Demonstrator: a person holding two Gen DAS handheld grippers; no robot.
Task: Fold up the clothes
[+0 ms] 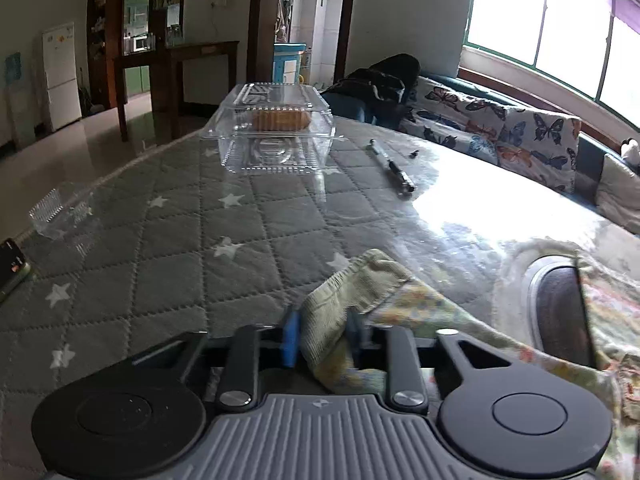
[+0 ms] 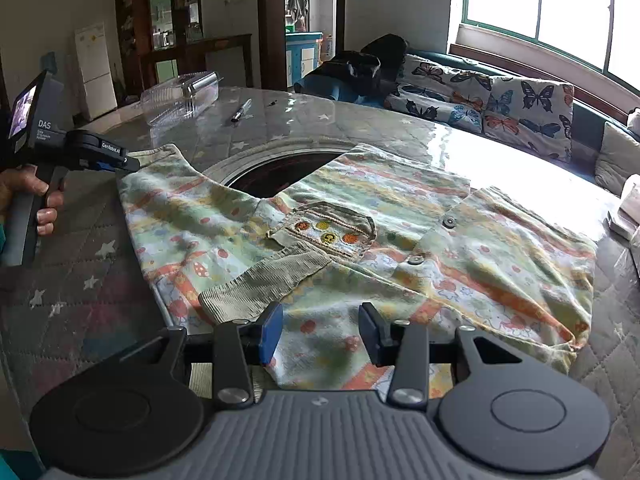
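A small patterned shirt, pale green with orange prints, a ribbed collar and a chest pocket, lies spread on the table. My left gripper is shut on a ribbed edge of the shirt and holds it just above the table. The left gripper also shows in the right wrist view, at the shirt's far left corner. My right gripper is open, its fingers over the shirt's near edge, with cloth between the jaws but not pinched.
The round table has a grey quilted star cover under glass, with a dark round inset in the middle. A clear plastic box holding bread, a pen and a phone lie on it. A butterfly-print sofa stands behind.
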